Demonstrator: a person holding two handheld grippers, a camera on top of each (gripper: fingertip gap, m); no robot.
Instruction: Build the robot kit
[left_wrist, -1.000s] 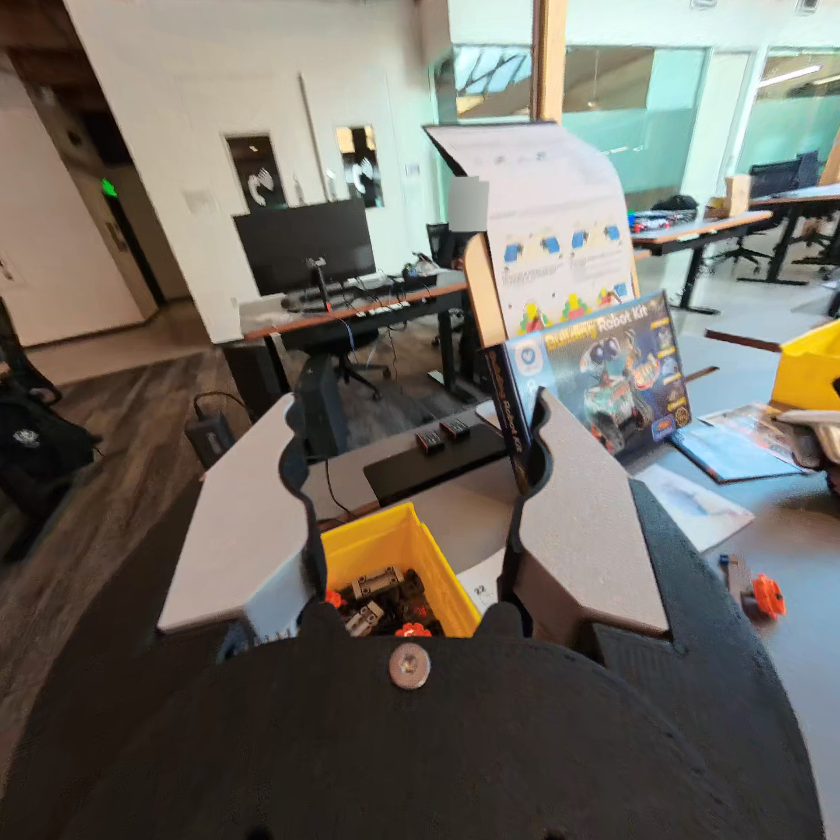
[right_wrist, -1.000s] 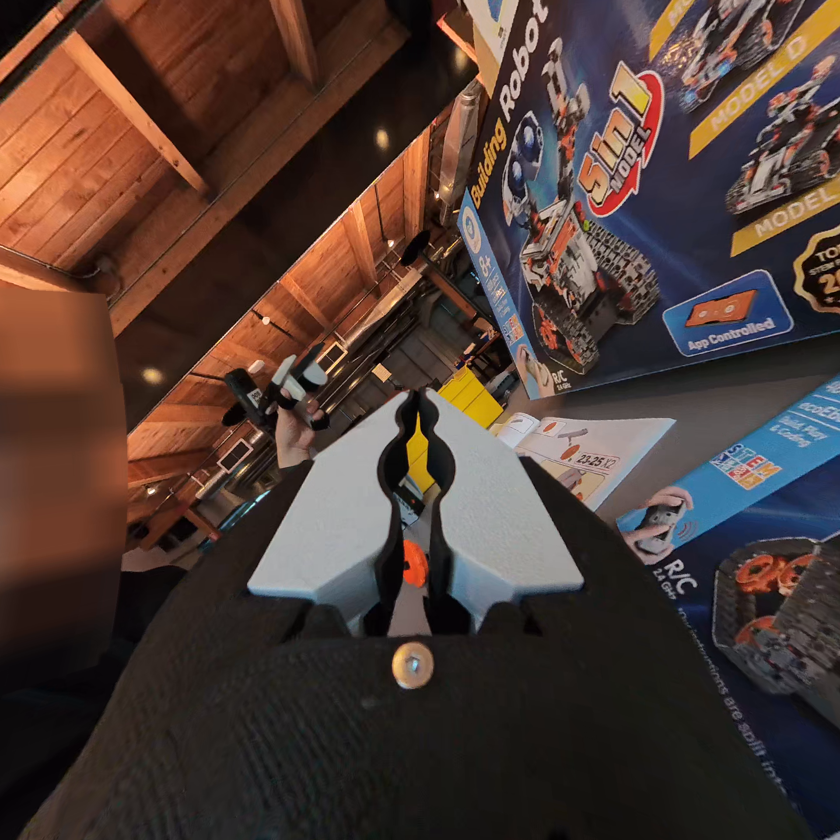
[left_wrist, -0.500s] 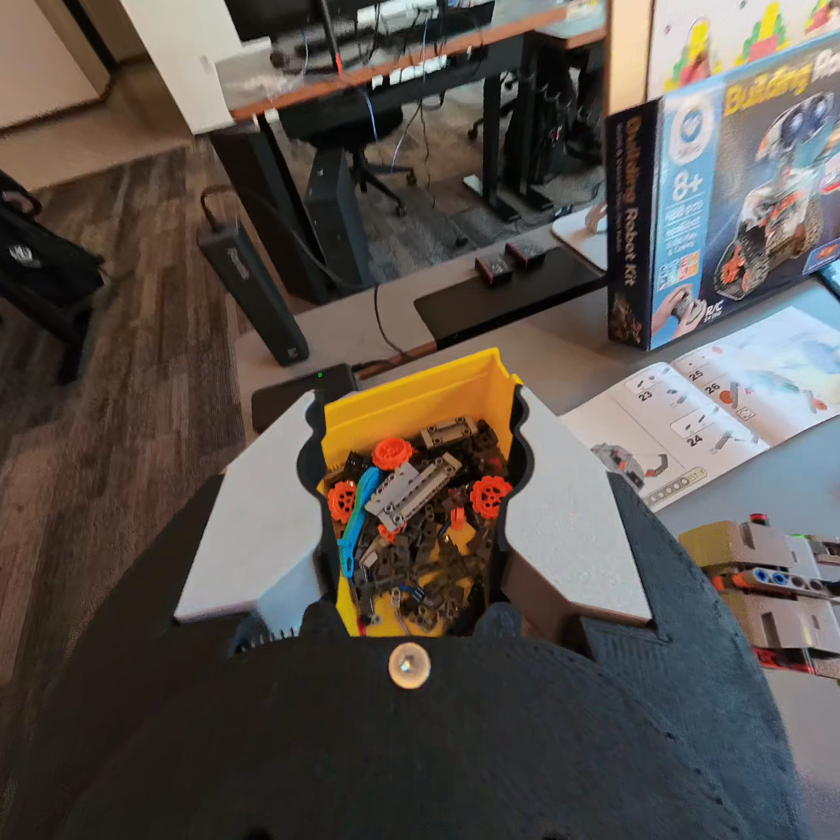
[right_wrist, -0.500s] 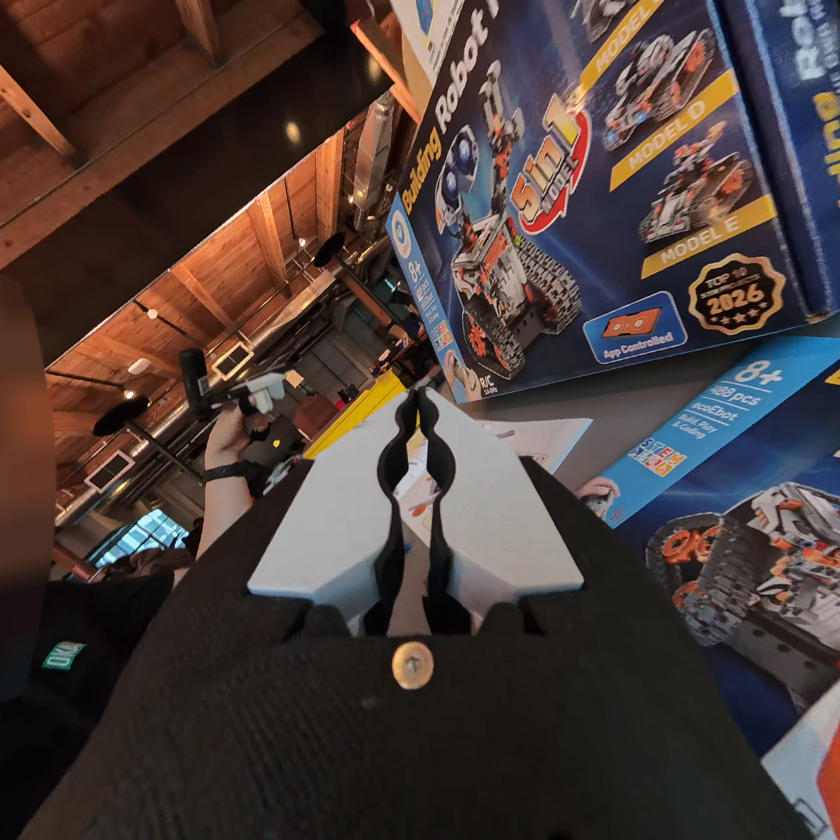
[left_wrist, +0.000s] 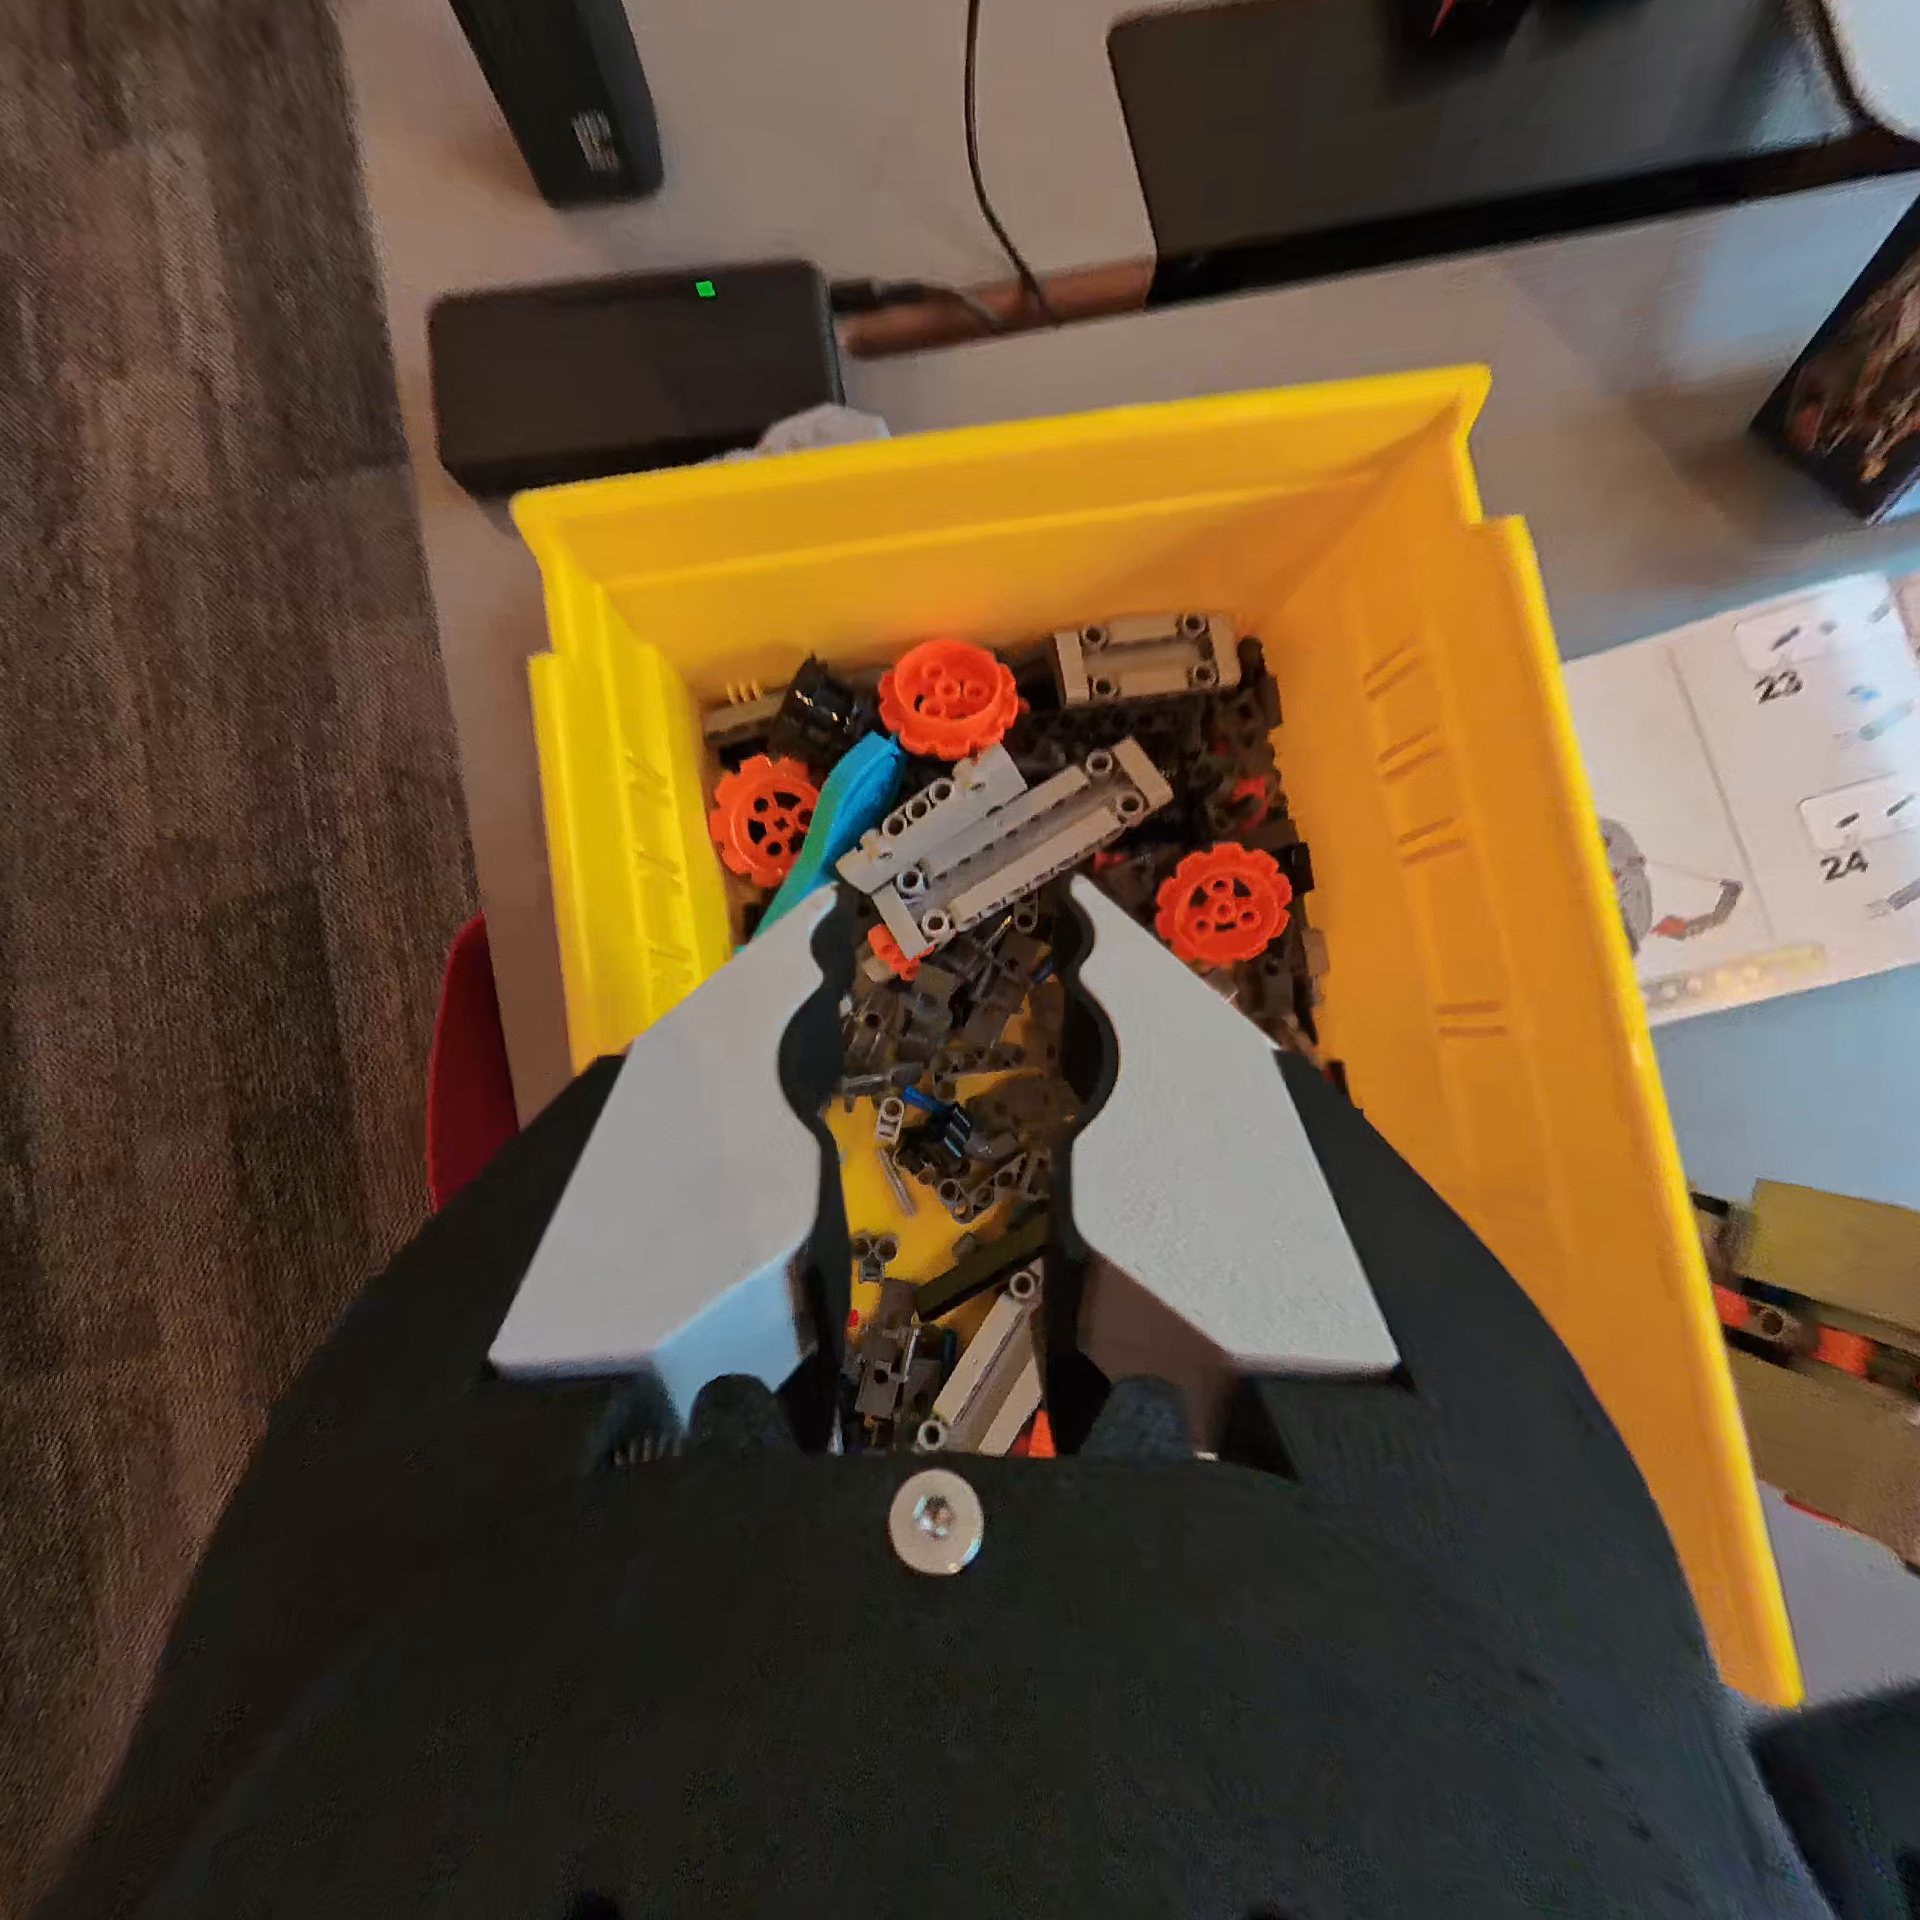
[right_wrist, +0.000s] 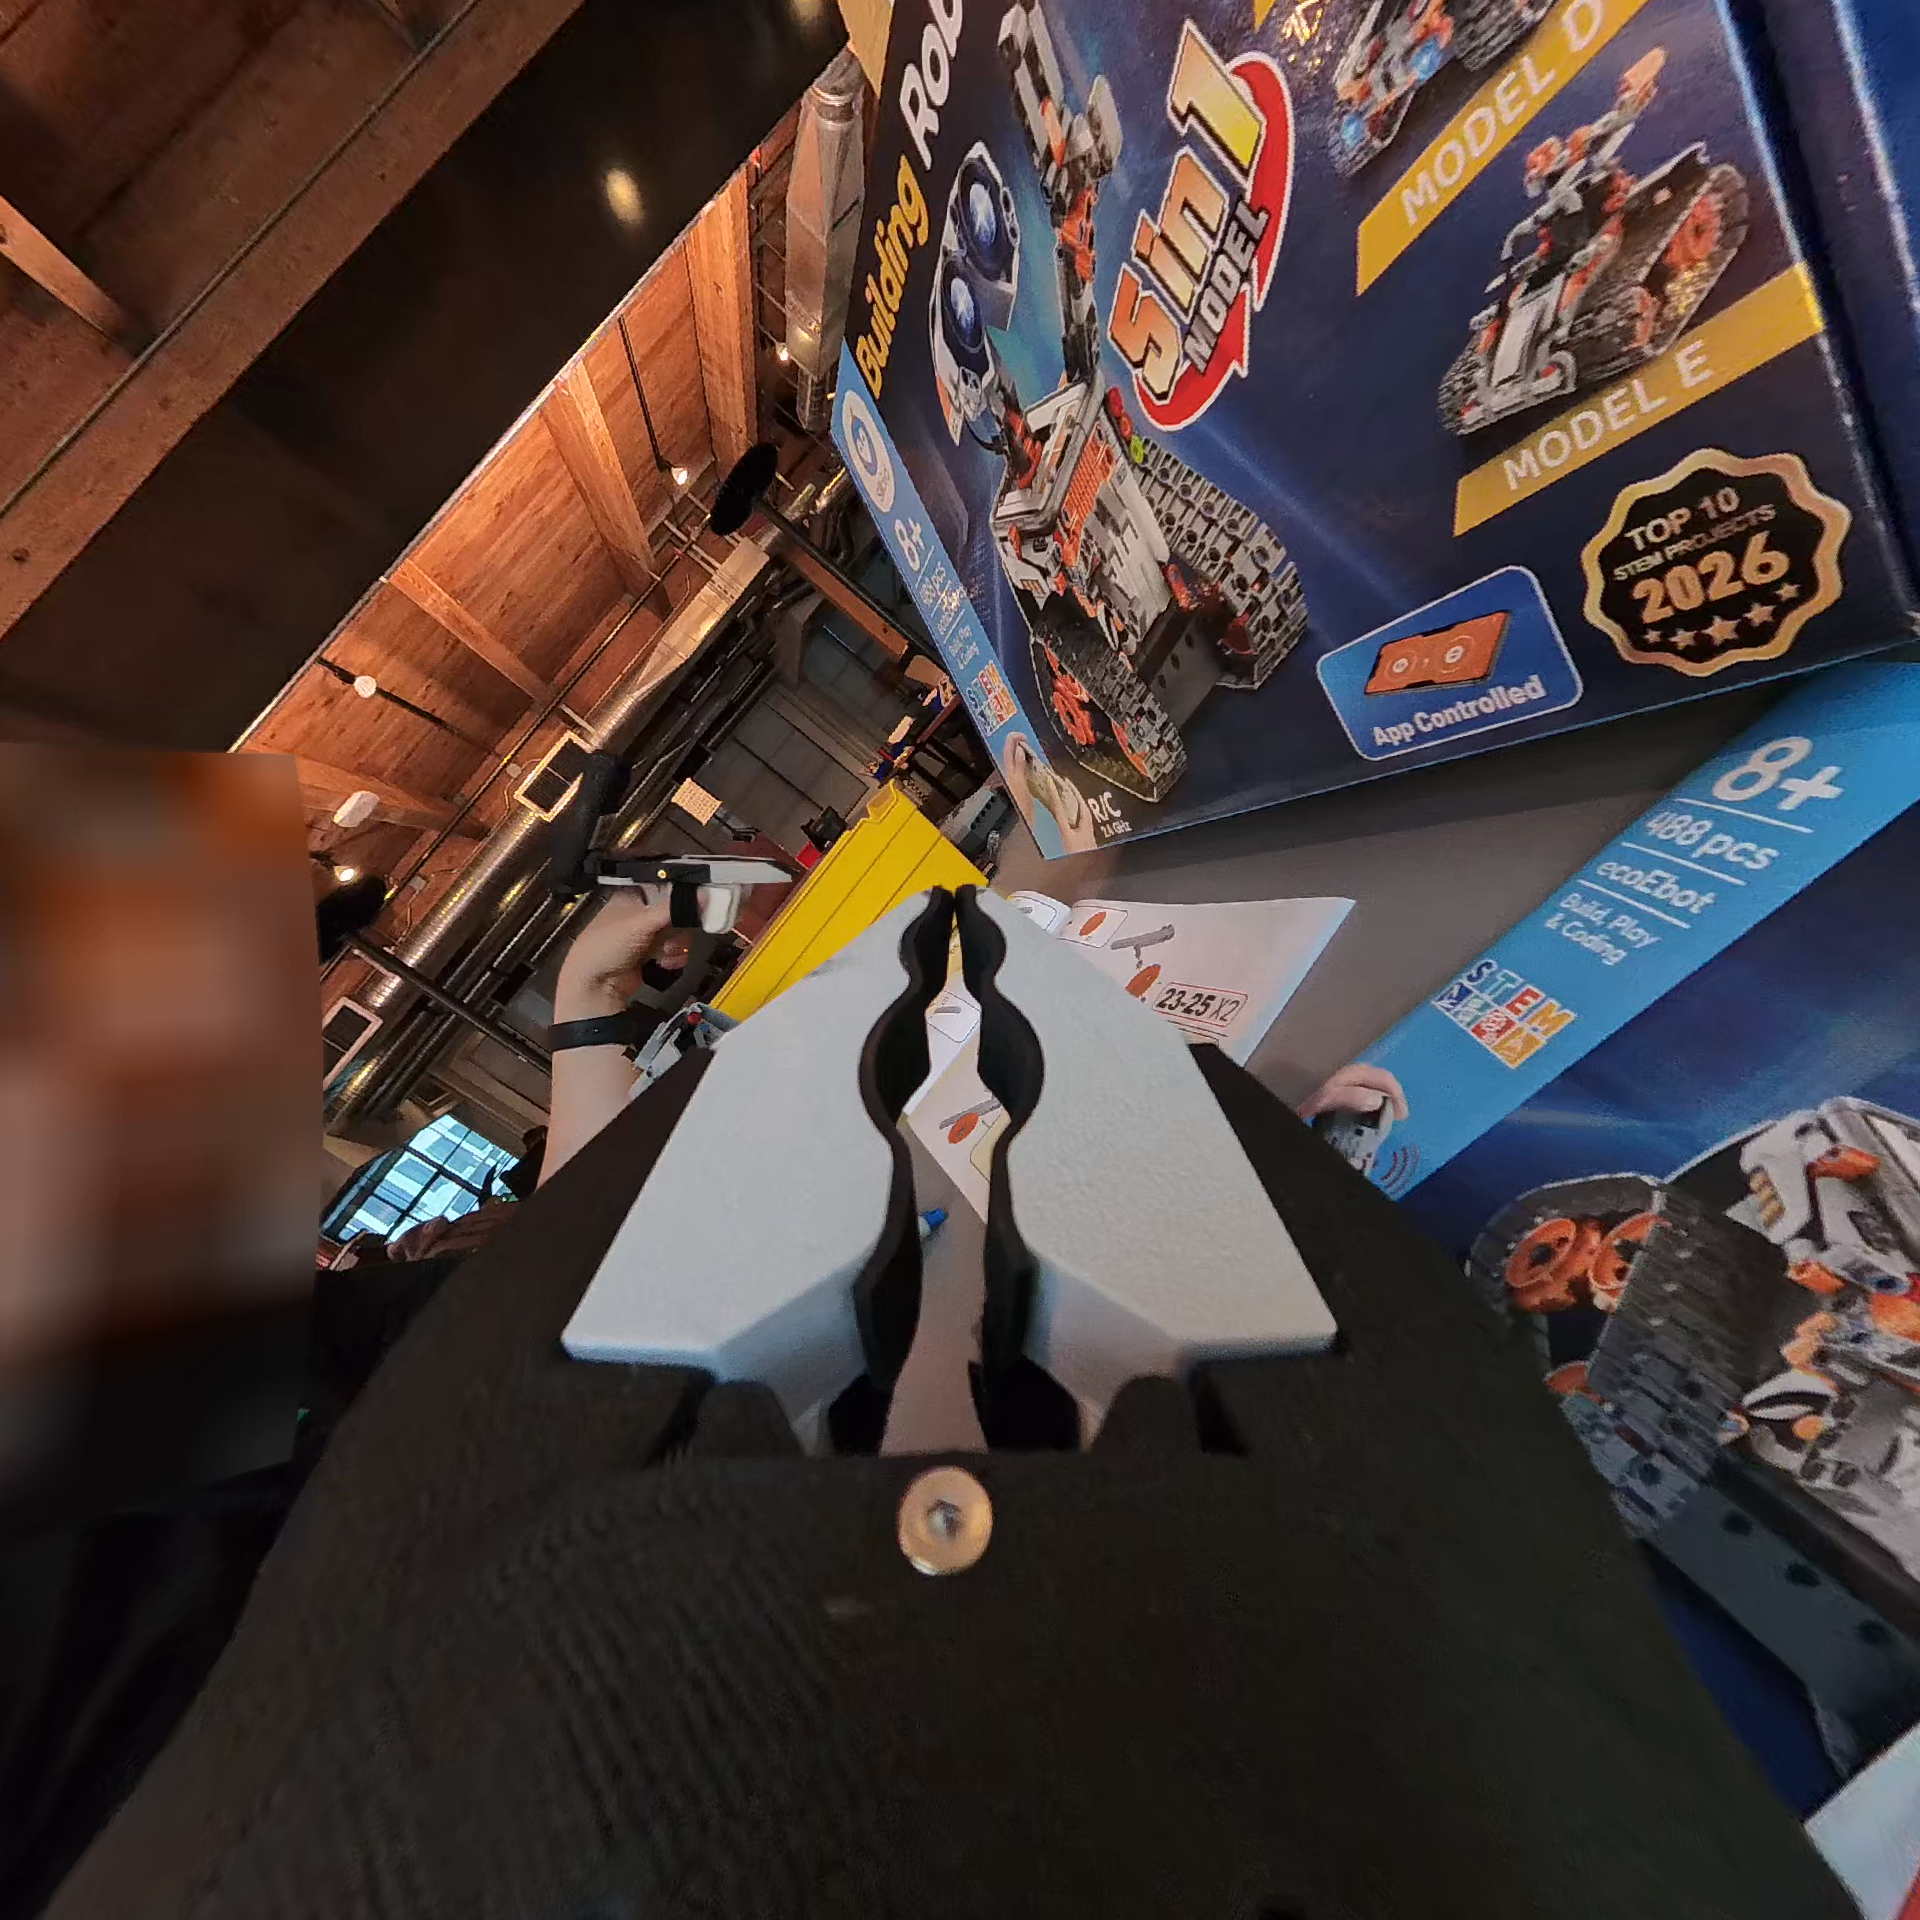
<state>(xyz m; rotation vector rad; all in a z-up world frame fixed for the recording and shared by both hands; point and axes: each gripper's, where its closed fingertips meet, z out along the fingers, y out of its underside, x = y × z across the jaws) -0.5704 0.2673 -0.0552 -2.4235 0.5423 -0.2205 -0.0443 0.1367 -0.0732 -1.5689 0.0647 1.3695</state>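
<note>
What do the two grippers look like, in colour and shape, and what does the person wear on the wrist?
Both the left gripper and right gripper have a rough black printed body with a silver screw, pale grey wedge fingers and wavy black inner pads. The hand wears a dark wristband.

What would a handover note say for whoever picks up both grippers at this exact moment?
Left gripper: open, empty, poised over the yellow bin of loose building pieces, tips just short of the grey beams; three orange gears and a blue tool lie among them.
Right gripper: shut, nothing visible between its fingers, aimed low across the table at the open instruction booklet, with the upright kit box behind.
Done: nothing picked up. Left: every piece is in the bin.
</note>
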